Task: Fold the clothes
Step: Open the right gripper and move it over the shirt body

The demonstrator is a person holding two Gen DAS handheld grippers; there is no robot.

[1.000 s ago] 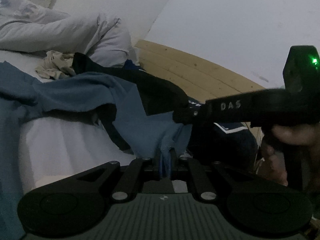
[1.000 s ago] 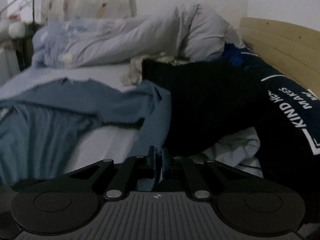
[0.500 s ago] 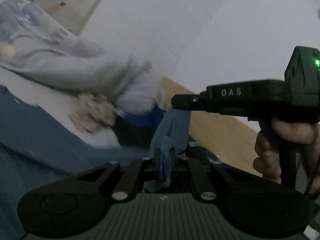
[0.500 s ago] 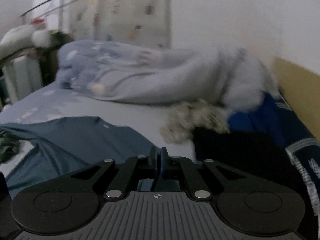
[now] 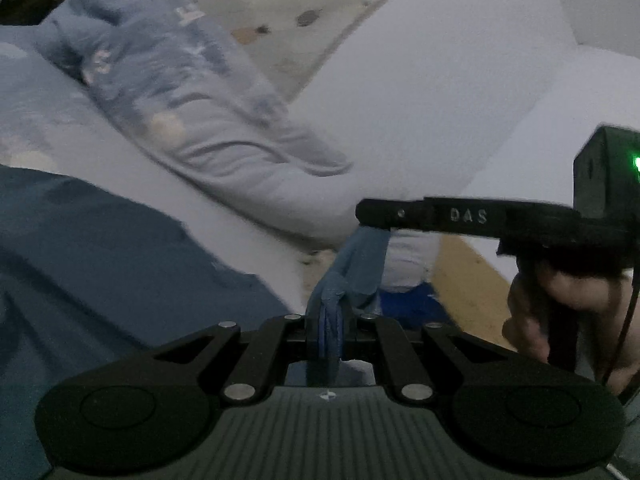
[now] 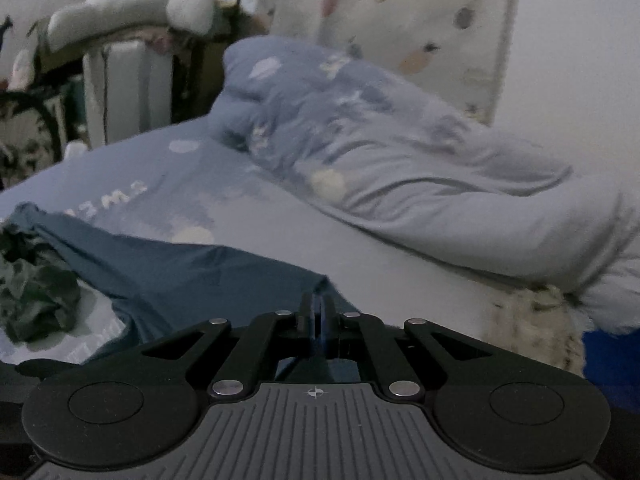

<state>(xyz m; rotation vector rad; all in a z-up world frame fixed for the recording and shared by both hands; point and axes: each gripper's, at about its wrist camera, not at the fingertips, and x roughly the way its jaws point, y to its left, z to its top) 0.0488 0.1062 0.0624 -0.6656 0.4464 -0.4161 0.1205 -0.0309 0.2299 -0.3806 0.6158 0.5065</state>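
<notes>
Both grippers pinch the same blue shirt (image 6: 168, 272), apparently so one edge can be carried up and stretched taut for a fold. The left gripper (image 5: 326, 320) has its fingers pressed together on a bunched fold of the fabric; a short strip of cloth runs up from there to the right gripper (image 5: 374, 218), whose tip clamps the other end. In the right wrist view, the right gripper (image 6: 318, 312) also shows its fingers closed on blue cloth.

The rest of the shirt lies on the bed (image 6: 328, 232), below and to the left of both grippers. Its long axis seems to run leftward from the held edge toward a crumpled dark green garment (image 6: 36, 292). A rumpled duvet (image 6: 400, 152) lies well behind.
</notes>
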